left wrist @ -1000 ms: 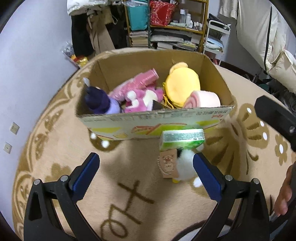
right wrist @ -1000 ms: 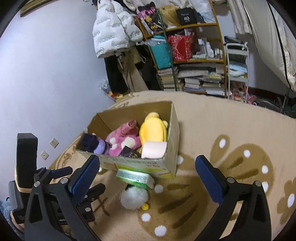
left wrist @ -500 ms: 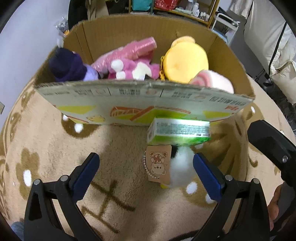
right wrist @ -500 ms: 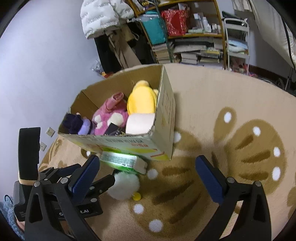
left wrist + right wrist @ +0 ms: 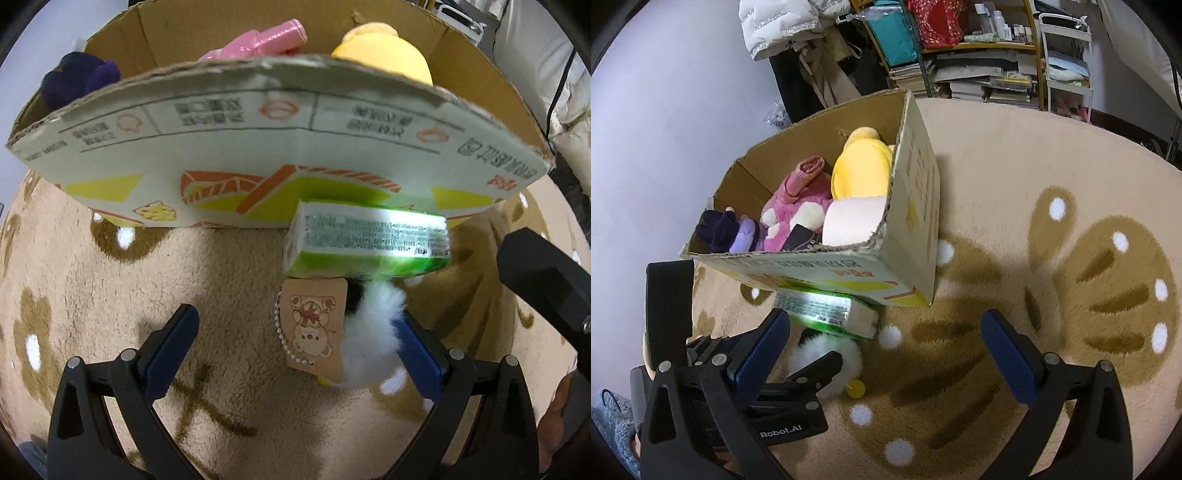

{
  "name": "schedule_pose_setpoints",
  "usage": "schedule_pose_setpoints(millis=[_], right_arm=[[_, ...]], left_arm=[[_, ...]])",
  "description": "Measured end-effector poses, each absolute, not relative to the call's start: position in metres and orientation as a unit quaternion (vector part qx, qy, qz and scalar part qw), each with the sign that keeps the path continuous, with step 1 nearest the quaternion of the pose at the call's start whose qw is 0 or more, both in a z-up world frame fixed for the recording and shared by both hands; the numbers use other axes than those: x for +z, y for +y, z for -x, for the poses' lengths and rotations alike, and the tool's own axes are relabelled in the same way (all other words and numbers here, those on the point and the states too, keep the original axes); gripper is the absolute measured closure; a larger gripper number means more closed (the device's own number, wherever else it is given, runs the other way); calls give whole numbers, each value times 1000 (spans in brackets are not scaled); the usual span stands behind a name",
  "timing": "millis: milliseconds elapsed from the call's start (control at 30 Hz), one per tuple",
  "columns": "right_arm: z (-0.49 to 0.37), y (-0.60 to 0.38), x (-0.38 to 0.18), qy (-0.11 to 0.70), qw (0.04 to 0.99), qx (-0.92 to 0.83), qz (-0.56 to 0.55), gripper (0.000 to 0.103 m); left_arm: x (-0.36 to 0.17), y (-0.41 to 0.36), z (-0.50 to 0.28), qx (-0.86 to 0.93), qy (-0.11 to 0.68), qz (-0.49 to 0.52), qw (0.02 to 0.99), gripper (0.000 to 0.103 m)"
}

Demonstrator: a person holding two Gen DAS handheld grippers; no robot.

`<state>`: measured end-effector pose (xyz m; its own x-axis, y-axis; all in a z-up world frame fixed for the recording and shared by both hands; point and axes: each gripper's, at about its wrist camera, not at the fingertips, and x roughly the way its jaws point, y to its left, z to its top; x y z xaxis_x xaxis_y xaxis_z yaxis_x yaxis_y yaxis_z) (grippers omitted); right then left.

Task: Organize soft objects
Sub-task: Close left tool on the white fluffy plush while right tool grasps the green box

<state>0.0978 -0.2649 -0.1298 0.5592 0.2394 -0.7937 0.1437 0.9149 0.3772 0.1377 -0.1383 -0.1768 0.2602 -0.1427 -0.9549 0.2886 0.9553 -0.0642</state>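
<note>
Left gripper [image 5: 295,354] sits low over the rug [image 5: 229,417], jaws spread wide; its right finger [image 5: 417,354] touches the white fluffy toy [image 5: 369,343], nothing clamped. A card tag [image 5: 314,332] on a bead chain lies against that toy. Just beyond, a green pack [image 5: 365,243] rests on the toy and against the cardboard box [image 5: 258,147]. Right gripper [image 5: 882,354] hovers alongside, jaws apart and empty. Inside the box: purple plush [image 5: 727,229], pink plush [image 5: 794,214], yellow plush [image 5: 860,166], pale roll [image 5: 853,218].
</note>
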Motion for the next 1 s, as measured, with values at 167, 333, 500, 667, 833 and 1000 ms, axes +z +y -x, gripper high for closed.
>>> schedule_pose_setpoints(millis=[167, 333, 500, 667, 833, 1000], right_arm=[[-99, -266, -135, 479, 852, 22, -210, 0], [-100, -266, -137, 487, 847, 21, -211, 0], [-104, -264, -139, 490, 845, 24, -211, 0], [-106, -258, -140, 492, 844, 38, -210, 0], [-107, -248, -141, 490, 841, 56, -222, 0], [-112, -234, -140, 483, 846, 64, -217, 0]], left_arm=[[-185, -150, -135, -137, 593, -82, 789, 3], [-192, -160, -131, -143, 600, -86, 783, 18], [-191, -163, -128, -148, 592, -89, 787, 37], [-180, -158, -126, -144, 587, -90, 792, 64], [-175, -144, -128, -146, 591, -70, 790, 67], [-169, -134, -122, -121, 575, -79, 805, 67]])
